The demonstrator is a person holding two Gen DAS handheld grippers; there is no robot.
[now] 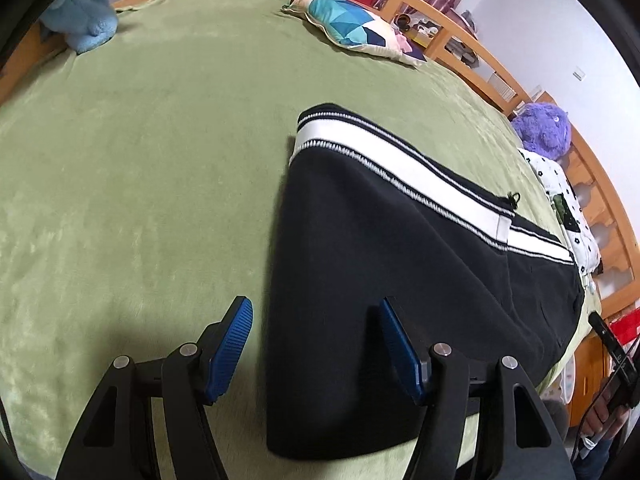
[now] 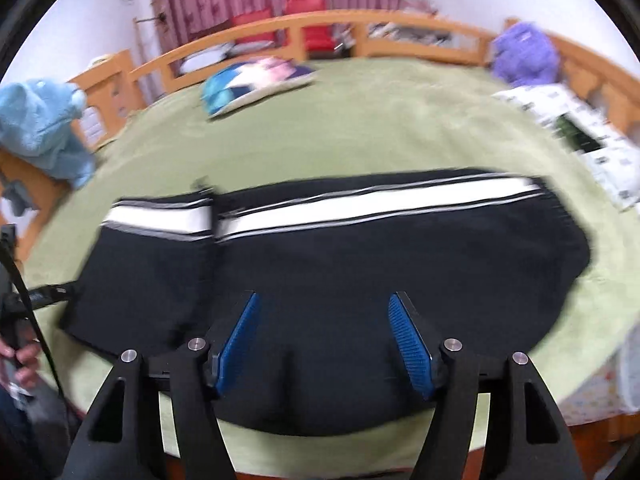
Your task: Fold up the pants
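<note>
Black pants (image 1: 380, 280) with a white side stripe lie flat and folded lengthwise on the green bed cover (image 1: 140, 180). My left gripper (image 1: 316, 308) is open, with nothing between its blue pads, above the pants' left end. In the right wrist view the pants (image 2: 360, 260) stretch across the bed, the stripe along their far edge. My right gripper (image 2: 324, 304) is open and empty above the pants' near edge. The right wrist view is blurred by motion.
A colourful pillow (image 1: 356, 24) lies at the far side. A blue plush (image 1: 84, 20) sits at the left corner, a purple plush (image 1: 544, 128) and a patterned cloth (image 1: 568, 200) at the right. A wooden rail (image 2: 320, 28) borders the bed.
</note>
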